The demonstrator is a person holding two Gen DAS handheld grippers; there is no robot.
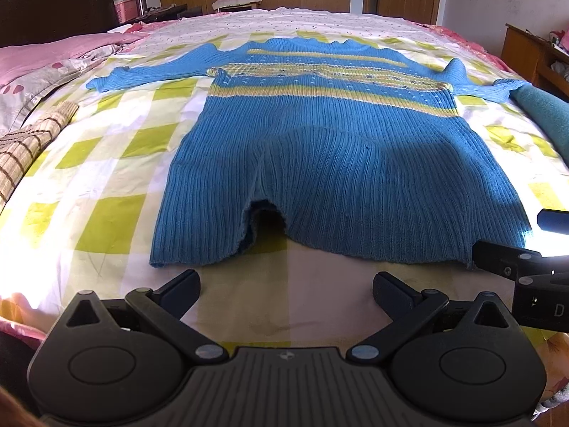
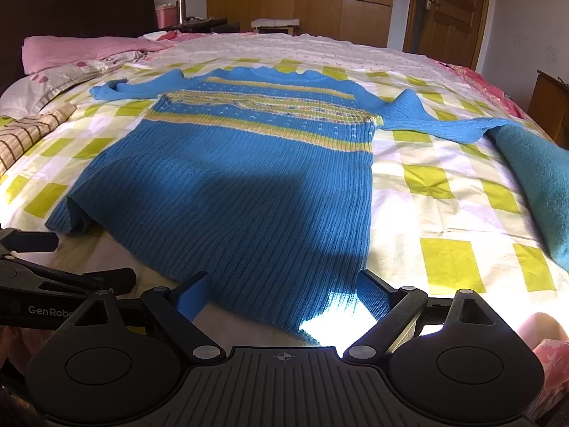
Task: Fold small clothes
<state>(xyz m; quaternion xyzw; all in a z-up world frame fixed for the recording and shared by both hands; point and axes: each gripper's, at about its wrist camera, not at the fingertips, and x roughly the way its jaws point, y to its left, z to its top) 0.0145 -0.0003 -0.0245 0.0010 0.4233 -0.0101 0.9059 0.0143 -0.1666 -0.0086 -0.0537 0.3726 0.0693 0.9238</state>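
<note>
Left wrist view: left claw [image 1: 286, 293] is hovering wide open, empty, before the hem.
Right claw [image 2: 282, 293]: gaping, straddling the hem corner, gripping nothing.
Sweater [image 1: 320, 149]: lying flat on the bed [image 1: 106, 163], no fold begun.

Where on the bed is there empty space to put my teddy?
Bare checked sheet lies between the blue sweater and the teal towel, and between the sweater and the bamboo mat. The near hem is crowded by both tools.

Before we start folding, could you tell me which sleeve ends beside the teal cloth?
The sweater's right sleeve; its cuff reaches the teal cloth, unlike the left sleeve.
</note>
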